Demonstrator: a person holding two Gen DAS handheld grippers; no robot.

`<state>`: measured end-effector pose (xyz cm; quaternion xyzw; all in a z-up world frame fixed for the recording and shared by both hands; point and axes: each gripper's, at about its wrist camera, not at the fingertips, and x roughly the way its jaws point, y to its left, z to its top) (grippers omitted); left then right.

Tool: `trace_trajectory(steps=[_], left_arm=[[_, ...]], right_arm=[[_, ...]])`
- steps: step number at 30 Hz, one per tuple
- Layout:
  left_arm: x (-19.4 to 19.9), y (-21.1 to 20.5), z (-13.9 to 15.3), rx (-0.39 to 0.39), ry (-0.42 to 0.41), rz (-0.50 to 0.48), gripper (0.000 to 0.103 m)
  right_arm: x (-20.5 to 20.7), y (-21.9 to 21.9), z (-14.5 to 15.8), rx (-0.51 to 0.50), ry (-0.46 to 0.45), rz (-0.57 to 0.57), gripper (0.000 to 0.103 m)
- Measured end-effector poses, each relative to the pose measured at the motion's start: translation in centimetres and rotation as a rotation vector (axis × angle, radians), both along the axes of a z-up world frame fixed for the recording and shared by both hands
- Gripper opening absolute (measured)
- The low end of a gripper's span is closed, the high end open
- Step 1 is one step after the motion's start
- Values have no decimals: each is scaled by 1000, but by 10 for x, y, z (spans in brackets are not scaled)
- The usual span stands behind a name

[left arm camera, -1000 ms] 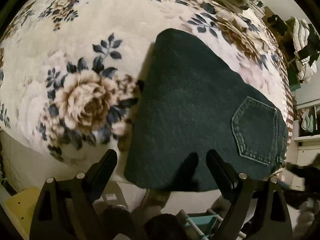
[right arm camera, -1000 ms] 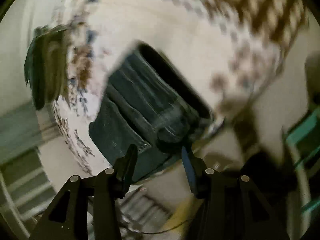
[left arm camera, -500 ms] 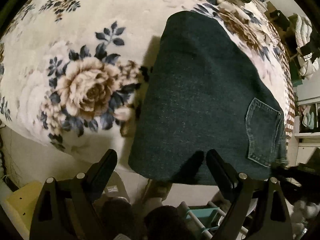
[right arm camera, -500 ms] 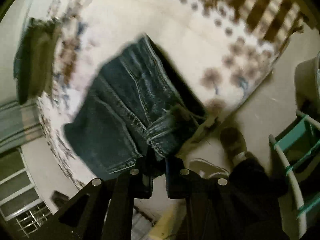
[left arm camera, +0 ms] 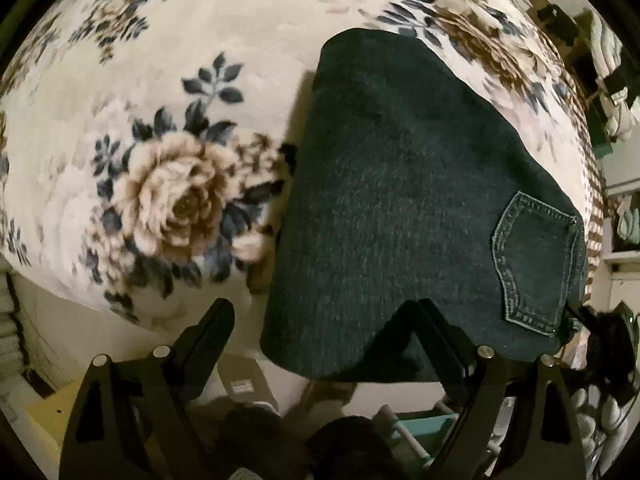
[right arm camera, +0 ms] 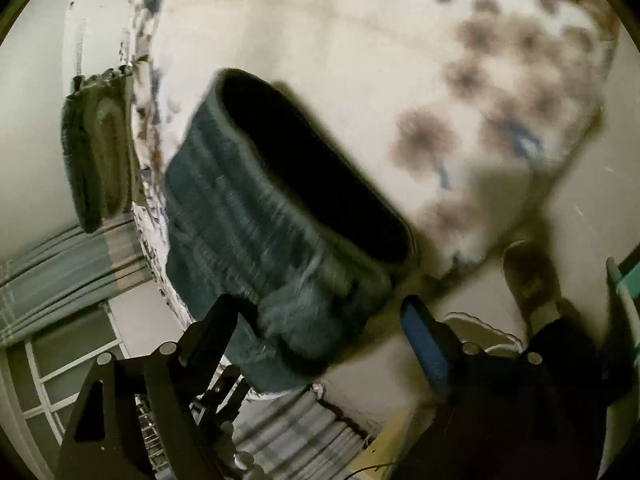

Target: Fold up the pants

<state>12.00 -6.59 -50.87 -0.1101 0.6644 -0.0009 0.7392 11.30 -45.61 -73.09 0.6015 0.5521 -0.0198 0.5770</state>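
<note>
On bed (left arm camera: 200, 60): folded pants (left arm camera: 400, 200) flat on floral blanket. Left gripper (left arm camera: 324, 320) jaws wide, empty. Right gripper (right arm camera: 320, 316) jaws opening; pants edge between, unpressed.

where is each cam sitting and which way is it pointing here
Left wrist: on the left tool, aimed steeply down at the folded pants on the floral blanket; both fingers show, spread wide.
Right wrist: on the right tool, slanting down at the pants' bunched end; its jaws are opening, the person's shoe shows at right.
Shared: the pants and the blanket.
</note>
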Motion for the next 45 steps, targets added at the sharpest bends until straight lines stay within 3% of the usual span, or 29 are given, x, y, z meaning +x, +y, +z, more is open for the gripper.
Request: trace_trajectory(steps=[2,5,7,11,13,15,17,21,24,28,30,34,35,36,37,38,39,40,41,43,45], left_arm=[[2,-1,0,4,-3,-9,91],[5,-1,0,5,-11,-13,91],[5,0,0,4,-9,-9,91],[7,3,-2,-25,0,7,91],[9,8,-1,-31,1,10,91],[11,9,-4,-36,5,7,91],[13,11,-7,-49,9,17,91],[21,18,-20,-140,-7,38,91],[30,18,-34,-197,-25,31,91],[41,20,-51,-282,-31,45,91],[44,17,-50,-291,-52,45,91],[44,15,-48,-319,-90,52,91],[44,16,-48,-325,-102,51,91],[40,19,-46,-336,-124,52,83],[38,20,-44,-350,-143,53,71],[36,22,-41,-348,-152,56,59],[31,25,-38,-356,-169,57,47],[27,27,-35,-372,-180,60,42],[23,29,-35,-384,-182,64,37],[16,32,-38,-419,-164,86,37],[14,36,-48,-445,-147,121,42]], right_arm=[[1,3,0,-33,-10,-24,55],[7,4,11,-118,-34,-1,33],[14,8,27,-195,-65,42,27],[28,11,67,-363,-144,111,25],[35,10,70,-410,-139,141,25],[36,8,53,-369,-93,169,30],[27,3,42,-312,-74,164,53],[0,-2,32,-159,-160,74,80],[-3,10,13,-57,-182,53,83],[8,26,-12,-18,-225,10,84],[12,29,-13,-5,-288,-34,84],[25,36,-14,-14,-315,-65,84],[29,38,-14,-24,-322,-57,79],[32,40,-12,-35,-320,-49,74],[35,40,-8,-49,-322,-40,57],[41,39,-7,-53,-330,-36,48],[43,38,-1,-50,-344,-34,44],[45,37,5,-49,-356,-29,39],[51,37,12,-61,-368,-13,38],[59,36,28,-109,-395,31,37],[69,34,24,-125,-376,55,37]])
